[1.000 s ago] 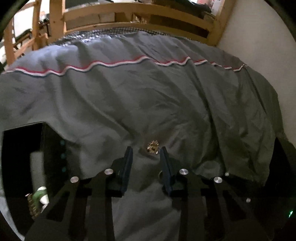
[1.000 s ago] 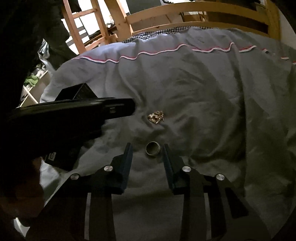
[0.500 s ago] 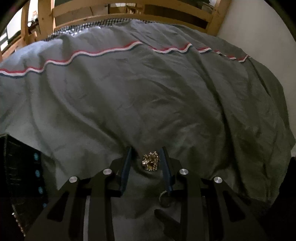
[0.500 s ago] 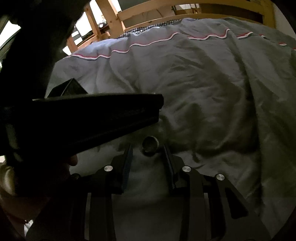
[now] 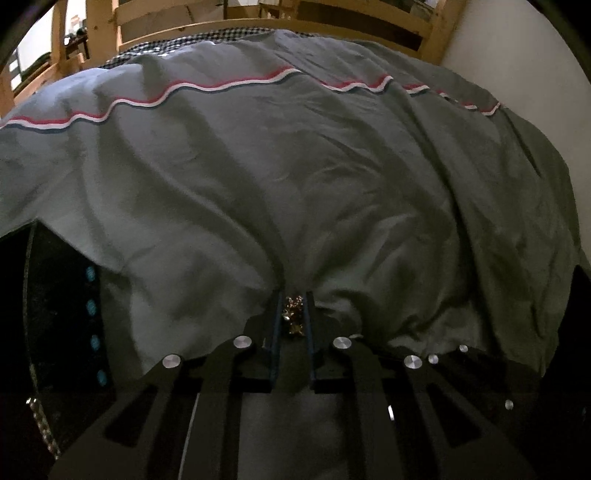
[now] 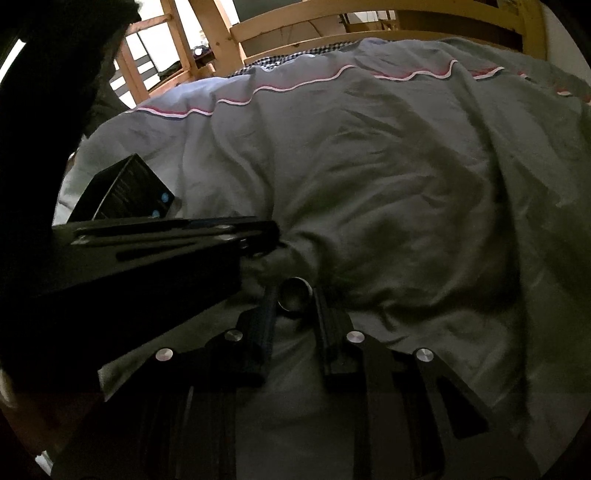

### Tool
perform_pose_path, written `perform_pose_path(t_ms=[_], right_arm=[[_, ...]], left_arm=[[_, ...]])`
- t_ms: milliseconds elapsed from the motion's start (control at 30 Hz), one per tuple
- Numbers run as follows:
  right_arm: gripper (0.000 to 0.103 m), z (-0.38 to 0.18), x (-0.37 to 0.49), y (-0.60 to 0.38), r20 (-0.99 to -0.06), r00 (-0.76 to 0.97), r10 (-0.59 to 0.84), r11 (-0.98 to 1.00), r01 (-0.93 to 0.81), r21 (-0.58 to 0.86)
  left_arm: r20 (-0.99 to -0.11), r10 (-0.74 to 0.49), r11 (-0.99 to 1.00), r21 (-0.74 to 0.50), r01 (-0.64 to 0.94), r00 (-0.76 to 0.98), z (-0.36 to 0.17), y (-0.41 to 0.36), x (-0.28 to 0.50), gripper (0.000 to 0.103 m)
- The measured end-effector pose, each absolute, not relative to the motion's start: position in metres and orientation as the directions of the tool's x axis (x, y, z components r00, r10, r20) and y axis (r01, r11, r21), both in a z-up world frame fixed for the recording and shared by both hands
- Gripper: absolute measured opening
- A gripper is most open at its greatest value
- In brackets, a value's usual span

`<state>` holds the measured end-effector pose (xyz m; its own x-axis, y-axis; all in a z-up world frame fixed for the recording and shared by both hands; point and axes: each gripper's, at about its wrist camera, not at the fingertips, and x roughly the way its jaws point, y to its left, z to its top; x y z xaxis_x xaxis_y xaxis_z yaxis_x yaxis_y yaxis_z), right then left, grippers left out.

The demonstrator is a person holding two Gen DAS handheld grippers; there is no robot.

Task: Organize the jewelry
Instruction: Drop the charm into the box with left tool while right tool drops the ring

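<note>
My left gripper (image 5: 293, 297) is shut on a small gold jewelry piece (image 5: 293, 314), pressed into the grey bedcover (image 5: 295, 184). In the right wrist view my right gripper (image 6: 294, 290) has closed around a silver ring (image 6: 294, 293) lying on the bedcover, its fingers touching the ring's sides. The left gripper also shows in the right wrist view (image 6: 273, 230), coming in from the left just beyond the ring. A black jewelry box (image 6: 125, 188) with blue dots sits on the bed at the left; it also shows in the left wrist view (image 5: 62, 314), with a chain (image 5: 42, 424) at its edge.
The wrinkled bedcover has a red and white wavy stripe (image 5: 221, 86) near the far end. A wooden bed frame (image 6: 332, 26) stands behind. A pale wall (image 5: 517, 66) is at the right.
Both grippers moved forward and down and closed: the left on the gold jewelry piece, the right around the silver ring. The bedcover bunched under the left fingers.
</note>
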<state>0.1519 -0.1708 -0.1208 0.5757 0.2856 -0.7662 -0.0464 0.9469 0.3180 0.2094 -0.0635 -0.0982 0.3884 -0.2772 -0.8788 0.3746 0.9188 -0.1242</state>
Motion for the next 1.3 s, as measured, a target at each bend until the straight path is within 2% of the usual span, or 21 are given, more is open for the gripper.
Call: perform_pose_path(t_ms=[367,733,1300], right_arm=[[0.020,-0.101,0.152,-0.183,-0.712,0.651,0.263,0.942,-0.014,0.335],[0.020,-0.087,0.145,-0.197,-0.680,0.684,0.263,0.928,0.014,0.373],[0.020,-0.033,0.109,-0.166,-0.631,0.702,0.332,0.923,-0.105,0.369]], left_arm=[[-0.859,-0.299,0.938,-0.183,0.295,0.416,-0.075,-0.036,0.186,0.010],[-0.842,-0.285,0.944,-0.163,0.287,0.459,-0.044,-0.031,0.167,0.010],[-0.802,-0.223,0.972,-0.139,0.189,0.554,0.030,0.036,0.123,0.010]])
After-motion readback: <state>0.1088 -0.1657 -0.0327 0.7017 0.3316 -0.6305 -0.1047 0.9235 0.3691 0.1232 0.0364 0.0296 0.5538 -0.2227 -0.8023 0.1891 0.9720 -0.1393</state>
